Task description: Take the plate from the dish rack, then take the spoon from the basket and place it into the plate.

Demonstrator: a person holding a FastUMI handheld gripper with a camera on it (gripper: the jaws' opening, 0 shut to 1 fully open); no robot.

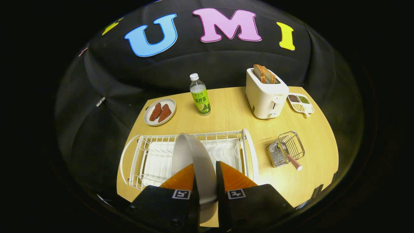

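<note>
Clamped on the rim of the grey plate (194, 155), the gripper (205, 178) holds it edge-up between both fingers, over the white dish rack (249, 152) just ahead. Beyond the rack, open tabletop (233, 113) runs to one bottle (200, 95), one toaster (265, 94) and one dish of meat (160, 111). Off to the right, well apart, one wire basket (286, 152) holds one spoon (294, 161), its handle sticking out.

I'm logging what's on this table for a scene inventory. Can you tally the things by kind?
Plates: 2, one gripped between the fingers of the gripper, one with food
Dish rack: 1
Wire basket: 1
Spoon in the basket: 1
Bottle: 1
Toaster: 1
Divided snack tray: 1
Total: 8
</note>
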